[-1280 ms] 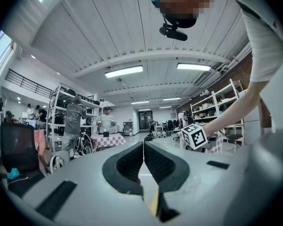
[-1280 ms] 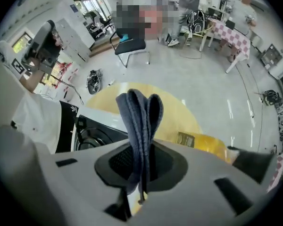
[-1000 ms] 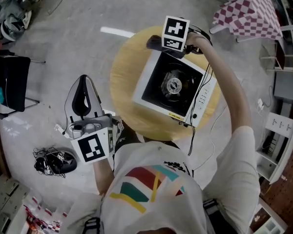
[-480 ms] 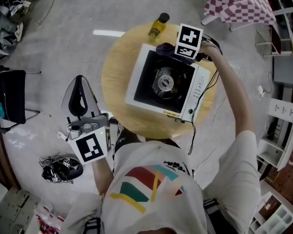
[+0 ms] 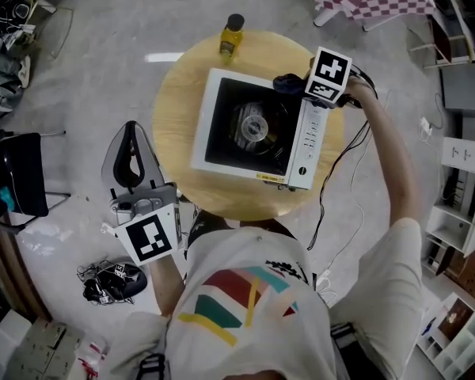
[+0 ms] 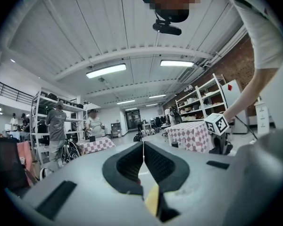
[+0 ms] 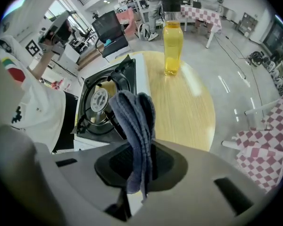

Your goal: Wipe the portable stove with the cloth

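Right gripper [image 5: 299,86] slid along one stove's [image 5: 312,135] edge, clamping one cloth [image 7: 134,119]

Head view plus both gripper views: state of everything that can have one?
Left gripper: shut, empty, held away from the table.
Right gripper: shut on the cloth, at the stove's control-panel side.
Cloth: folded, pinched between the jaws.
Portable stove: flat on the round table, nothing on the burner.
Bottle: upright, capped, on the table beside the stove.
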`<state>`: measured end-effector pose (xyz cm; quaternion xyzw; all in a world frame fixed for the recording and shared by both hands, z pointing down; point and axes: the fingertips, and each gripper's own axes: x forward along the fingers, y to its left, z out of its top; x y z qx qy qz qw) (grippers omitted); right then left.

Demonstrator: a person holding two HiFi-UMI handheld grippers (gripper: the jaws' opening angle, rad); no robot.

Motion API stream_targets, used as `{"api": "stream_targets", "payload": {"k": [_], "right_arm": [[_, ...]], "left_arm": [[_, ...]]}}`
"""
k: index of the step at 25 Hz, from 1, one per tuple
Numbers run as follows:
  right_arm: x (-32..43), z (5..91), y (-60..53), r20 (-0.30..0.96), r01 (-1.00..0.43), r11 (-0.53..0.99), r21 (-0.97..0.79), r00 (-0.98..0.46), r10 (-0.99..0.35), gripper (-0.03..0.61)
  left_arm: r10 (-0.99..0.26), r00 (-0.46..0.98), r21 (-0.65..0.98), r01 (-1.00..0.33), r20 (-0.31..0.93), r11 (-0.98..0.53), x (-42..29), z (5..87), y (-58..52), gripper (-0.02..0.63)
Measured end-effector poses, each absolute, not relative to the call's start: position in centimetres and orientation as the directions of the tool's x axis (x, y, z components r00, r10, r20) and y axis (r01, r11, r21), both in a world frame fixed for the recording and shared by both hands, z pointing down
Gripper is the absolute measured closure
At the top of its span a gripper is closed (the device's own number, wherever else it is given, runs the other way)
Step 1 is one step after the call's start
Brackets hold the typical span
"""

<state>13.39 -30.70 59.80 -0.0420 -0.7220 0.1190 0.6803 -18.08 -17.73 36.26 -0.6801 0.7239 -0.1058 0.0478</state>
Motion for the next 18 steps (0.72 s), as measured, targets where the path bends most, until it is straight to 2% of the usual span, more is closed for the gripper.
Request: {"api": "stream_targets", "payload": {"k": [5, 9, 11, 13, 16, 18], "right_arm": [[14.1, 59.9, -30.5, 0.968, -0.143, 0.961, -0.238, -0.119, 0.222, 0.546], [13.4, 58.8, -31.1, 0.986, -0.035, 0.988, -0.154, -0.065, 0.151, 0.546], [10.9, 57.0, -31.5, 0.995, 0.098, 0.993, -0.059, -0.069, 0.066, 0.546], [6.8, 54.8, -31.0, 0.994, 0.305, 0.951, 0.042, -0.111, -0.009, 0.546], [0.3, 53.1, -30.0, 0.963, 0.646, 0.718, 0.258, -0.232, -0.138, 0.546], [-3.2, 53.1, -29.5, 0.932, 0.765, 0.533, 0.361, -0.303, -0.198, 0.546]], "left_arm": [[-0.995, -0.064, -0.222, -0.974, 0.07, 0.047, -17.2, 36.2, -17.5, 0.606], [-0.994, -0.07, -0.232, -0.972, 0.078, 0.051, -17.1, 36.3, -16.8, 0.606], [-0.994, -0.084, -0.228, -0.971, 0.068, 0.066, -17.7, 36.2, -16.5, 0.606], [-0.993, -0.111, -0.212, -0.972, 0.048, 0.099, -18.3, 35.9, -16.2, 0.607], [-0.989, -0.142, -0.203, -0.97, 0.039, 0.132, -18.6, 35.8, -15.1, 0.606], [-0.986, -0.159, -0.203, -0.968, 0.051, 0.146, -18.9, 36.1, -14.1, 0.606]]}}
